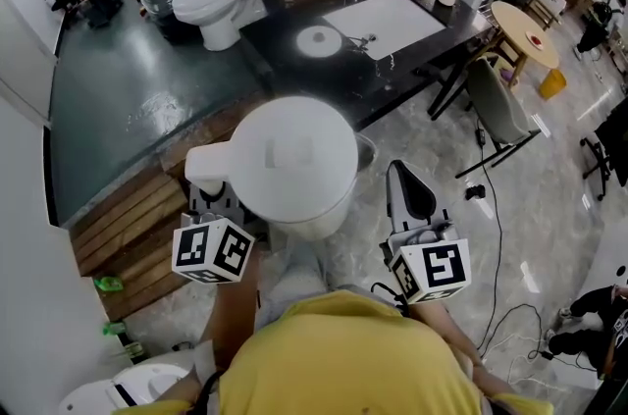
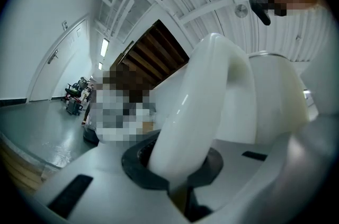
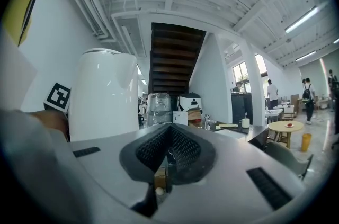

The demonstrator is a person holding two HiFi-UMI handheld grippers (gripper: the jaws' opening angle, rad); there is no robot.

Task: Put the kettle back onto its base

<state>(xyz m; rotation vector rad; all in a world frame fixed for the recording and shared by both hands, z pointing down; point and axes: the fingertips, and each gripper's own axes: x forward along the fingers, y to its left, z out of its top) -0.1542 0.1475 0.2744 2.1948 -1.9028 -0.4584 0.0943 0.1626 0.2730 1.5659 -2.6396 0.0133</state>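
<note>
Plainly, the left gripper (image 2: 175,167) has its 2 jaws nearly closed on the white handle (image 2: 206,106) of the kettle (image 1: 294,163). The dark pads press the handle's lower part from both sides. The kettle body stands upright just ahead of those jaws with its lid on, and it hangs in the air over the pale floor, resting on nothing.

The right gripper (image 3: 167,162) is beside it, on the kettle's other side. Its 2 ribbed pads are closed together with nothing between them, so it plays no part in the carry. From its own view the kettle rises just to the left of its jaws, not touching them.

Further ahead of both grippers, well apart from the kettle, lies a dark counter (image 1: 285,60). On it sits a round white disc with a small centre hub, which looks to be the base (image 1: 319,40), bare and unoccupied.

As a judgement, pickup is done and the grip looks sound. What is left is most of the job:
- Cover the gap to the counter.
- Centre the kettle over the base.
- Lower it until it seats.
- Let go of the handle.
</note>
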